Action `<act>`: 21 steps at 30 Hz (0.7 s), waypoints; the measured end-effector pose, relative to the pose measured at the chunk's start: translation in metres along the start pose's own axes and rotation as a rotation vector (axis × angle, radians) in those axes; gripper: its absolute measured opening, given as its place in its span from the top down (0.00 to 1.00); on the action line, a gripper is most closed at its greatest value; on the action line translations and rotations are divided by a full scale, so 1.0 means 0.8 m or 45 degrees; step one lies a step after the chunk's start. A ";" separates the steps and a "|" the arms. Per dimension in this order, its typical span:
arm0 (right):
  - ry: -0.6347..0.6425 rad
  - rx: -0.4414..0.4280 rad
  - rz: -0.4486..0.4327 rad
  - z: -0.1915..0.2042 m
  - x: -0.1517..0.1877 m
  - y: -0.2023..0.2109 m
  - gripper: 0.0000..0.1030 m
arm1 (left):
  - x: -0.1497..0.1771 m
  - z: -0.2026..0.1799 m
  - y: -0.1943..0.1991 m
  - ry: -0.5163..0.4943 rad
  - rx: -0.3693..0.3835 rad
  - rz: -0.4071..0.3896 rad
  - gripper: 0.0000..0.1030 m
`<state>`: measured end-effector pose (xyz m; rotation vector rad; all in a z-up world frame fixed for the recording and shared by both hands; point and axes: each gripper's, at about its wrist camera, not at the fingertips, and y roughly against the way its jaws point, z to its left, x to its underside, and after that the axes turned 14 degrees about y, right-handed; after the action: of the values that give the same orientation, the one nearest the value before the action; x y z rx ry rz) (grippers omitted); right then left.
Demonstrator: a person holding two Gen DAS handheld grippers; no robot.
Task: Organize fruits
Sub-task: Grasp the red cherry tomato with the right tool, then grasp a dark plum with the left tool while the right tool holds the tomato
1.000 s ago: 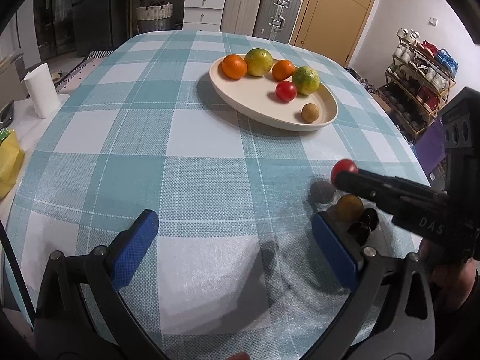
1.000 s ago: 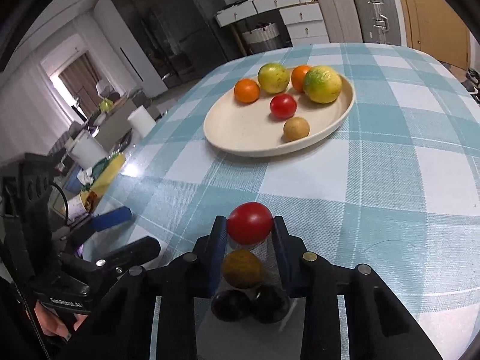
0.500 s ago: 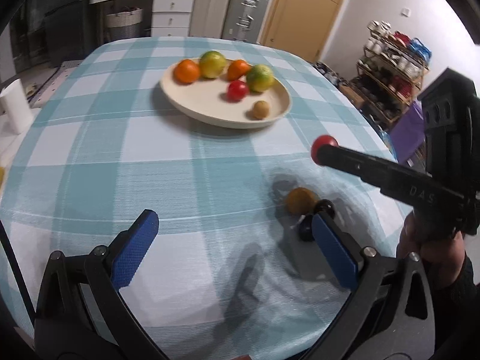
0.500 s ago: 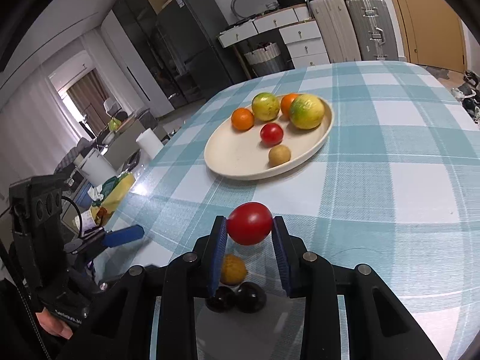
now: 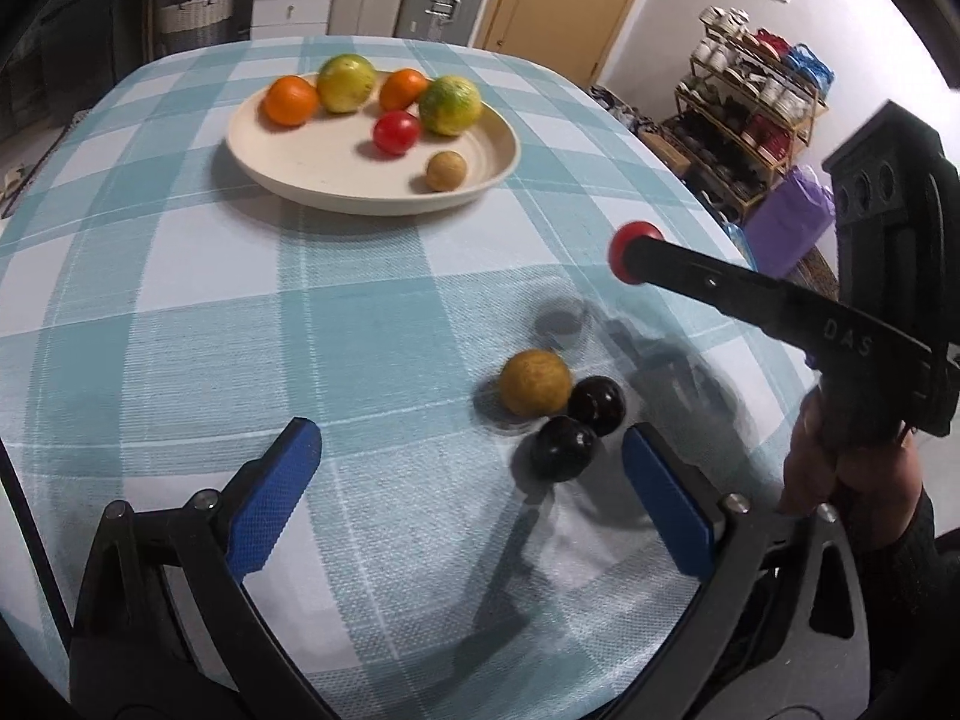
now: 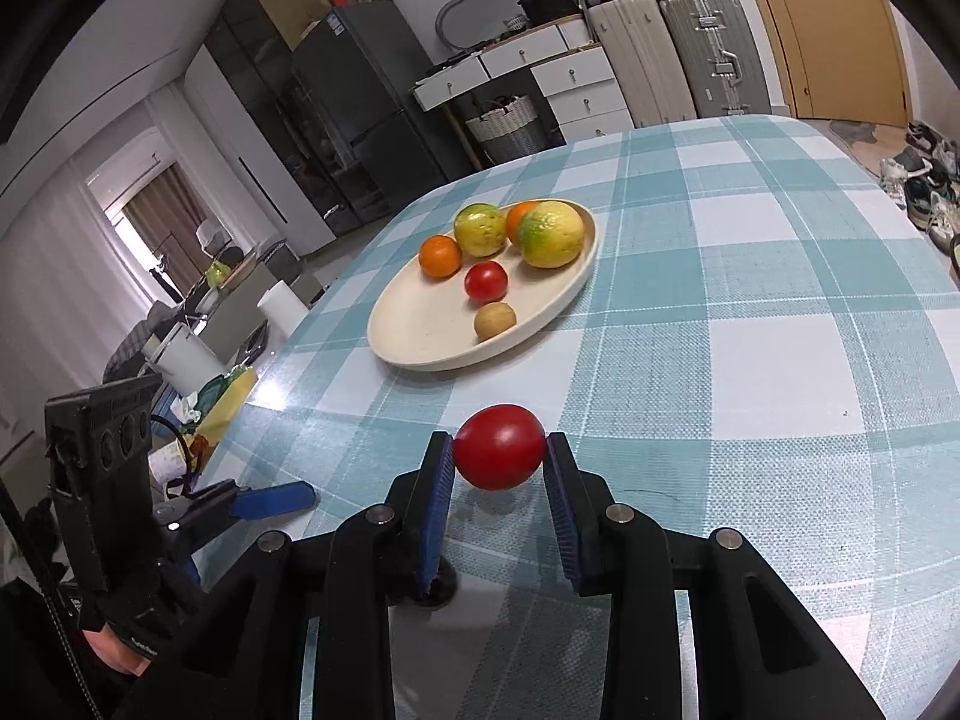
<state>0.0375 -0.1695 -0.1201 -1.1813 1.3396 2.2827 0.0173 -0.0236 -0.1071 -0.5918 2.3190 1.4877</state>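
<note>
Six fruits are being kept in plate (image 5: 492, 174) mid-table (image 5: 180, 312); three more are being left touching, nearer, w/ left gripper (image 5: 468, 480) just behind.

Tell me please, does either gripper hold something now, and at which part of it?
The right gripper holds a red tomato, its pads pressing the tomato's two opposite sides, above the table. The left gripper is open and holds nothing.

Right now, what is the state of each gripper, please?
Left gripper: open, holding nothing.
Right gripper: shut on the small round red tomato.
</note>
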 end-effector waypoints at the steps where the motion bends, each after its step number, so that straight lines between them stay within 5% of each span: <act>1: -0.003 0.002 0.001 -0.001 0.000 -0.001 0.69 | 0.001 -0.002 -0.002 -0.010 0.005 0.009 0.07; 11: -0.014 -0.004 0.011 -0.005 0.002 -0.001 0.69 | 0.001 -0.016 -0.011 -0.085 0.014 0.025 0.34; 21: -0.015 0.001 0.009 -0.006 0.003 0.000 0.69 | 0.009 -0.033 -0.010 -0.186 0.095 0.086 0.76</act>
<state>0.0387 -0.1736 -0.1230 -1.1632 1.3428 2.2900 0.0142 -0.0520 -0.1057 -0.3757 2.2900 1.4156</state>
